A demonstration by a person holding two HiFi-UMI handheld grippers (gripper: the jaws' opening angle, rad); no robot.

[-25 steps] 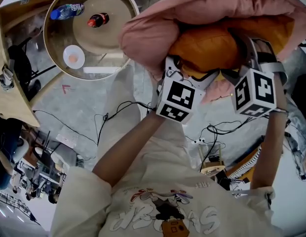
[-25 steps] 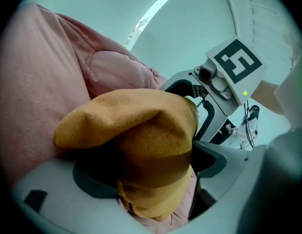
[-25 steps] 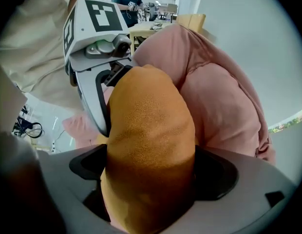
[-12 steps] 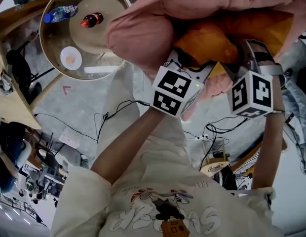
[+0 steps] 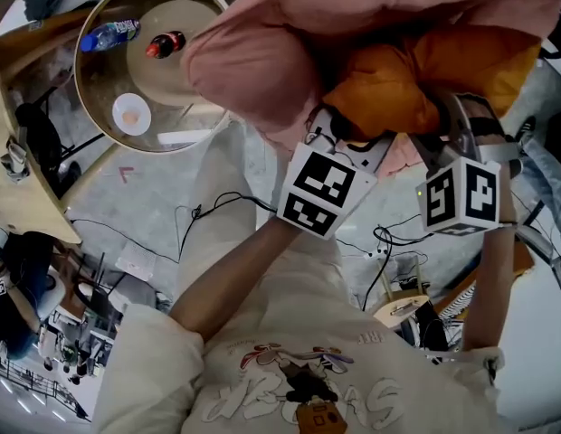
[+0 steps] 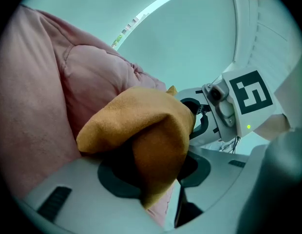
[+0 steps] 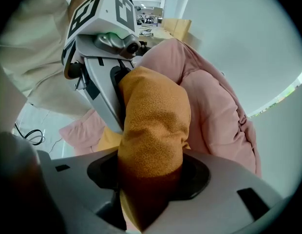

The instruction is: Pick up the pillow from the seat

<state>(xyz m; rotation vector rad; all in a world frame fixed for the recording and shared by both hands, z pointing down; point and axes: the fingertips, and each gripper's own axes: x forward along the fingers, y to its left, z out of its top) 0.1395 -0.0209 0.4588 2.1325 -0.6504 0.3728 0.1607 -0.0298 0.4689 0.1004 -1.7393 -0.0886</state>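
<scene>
An orange pillow (image 5: 403,80) lies against the pink padded seat (image 5: 262,52) at the top of the head view. My left gripper (image 5: 342,132) is at the pillow's near left edge and my right gripper (image 5: 443,120) at its near right edge. Both jaws have just been closing, with pillow fabric between them. In the left gripper view a fold of the orange pillow (image 6: 151,130) is bunched in my left gripper (image 6: 153,182), beside the pink seat (image 6: 44,96). In the right gripper view my right gripper (image 7: 148,184) is shut on another fold of the pillow (image 7: 153,121).
A round glass-topped table (image 5: 90,89) stands at the upper left with a blue-capped water bottle (image 5: 109,34), a cola bottle (image 5: 165,43) and a white bowl (image 5: 129,114). Black cables (image 5: 217,204) trail over the grey floor below the seat.
Both grippers have closed on the pillow's near edge, and the fabric is now bunched between the jaws. The hands and the pillow's edge have come up a little from the seat.
</scene>
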